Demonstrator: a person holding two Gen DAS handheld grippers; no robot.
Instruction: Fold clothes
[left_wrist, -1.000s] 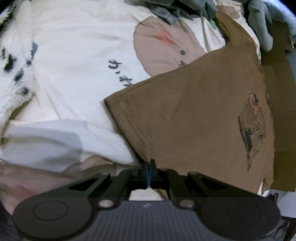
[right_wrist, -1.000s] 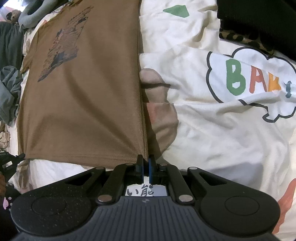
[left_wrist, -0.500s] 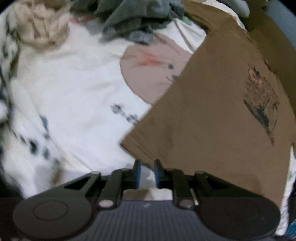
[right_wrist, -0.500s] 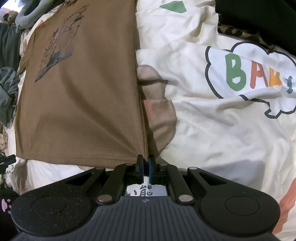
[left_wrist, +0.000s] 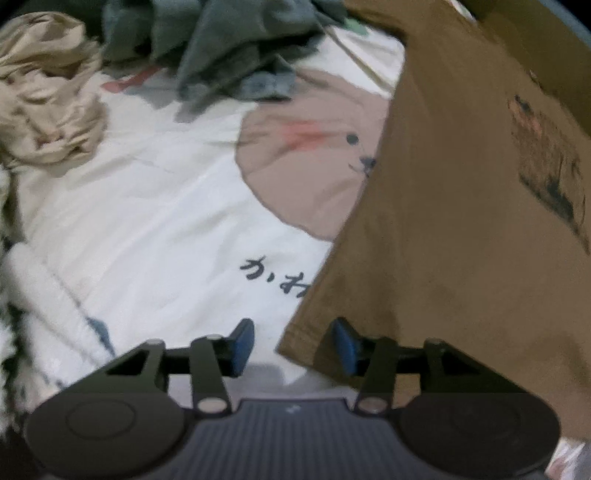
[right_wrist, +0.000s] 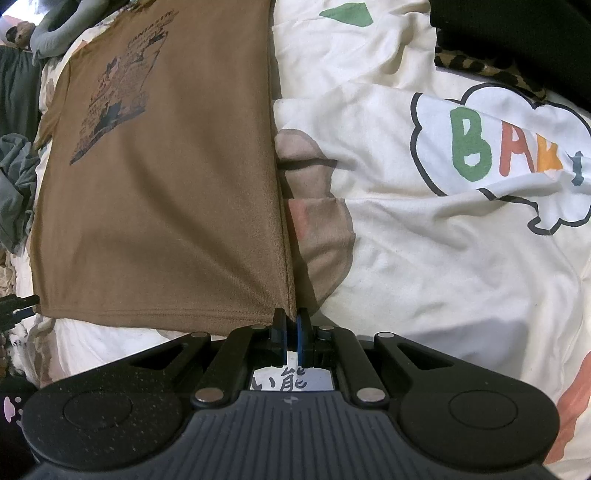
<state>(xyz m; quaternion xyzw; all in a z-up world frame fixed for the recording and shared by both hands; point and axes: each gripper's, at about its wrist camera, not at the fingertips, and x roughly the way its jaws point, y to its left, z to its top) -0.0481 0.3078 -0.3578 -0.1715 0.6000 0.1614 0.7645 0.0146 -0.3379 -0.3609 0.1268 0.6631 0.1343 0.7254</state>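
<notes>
The right gripper (right_wrist: 290, 325) is pinching the brown T-shirt's (right_wrist: 166, 206) hem corner. The left gripper (left_wrist: 291, 345) is spreading, its jaws having just been opening, with another corner lying loose between them

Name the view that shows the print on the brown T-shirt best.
Right wrist view: the print on the brown T-shirt is sharp and whole. The left wrist view shows it blurred, at the picture's right edge.

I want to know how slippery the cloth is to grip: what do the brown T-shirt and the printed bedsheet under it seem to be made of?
Brown T-shirt: looks like soft matte cotton jersey, judging by the stitched hem and limp drape; the exact fibre is unclear. Printed bedsheet: appears to be smooth woven cotton or a blend, matte, with soft creases and flat-printed cartoon shapes. Neither looks glossy.
</notes>
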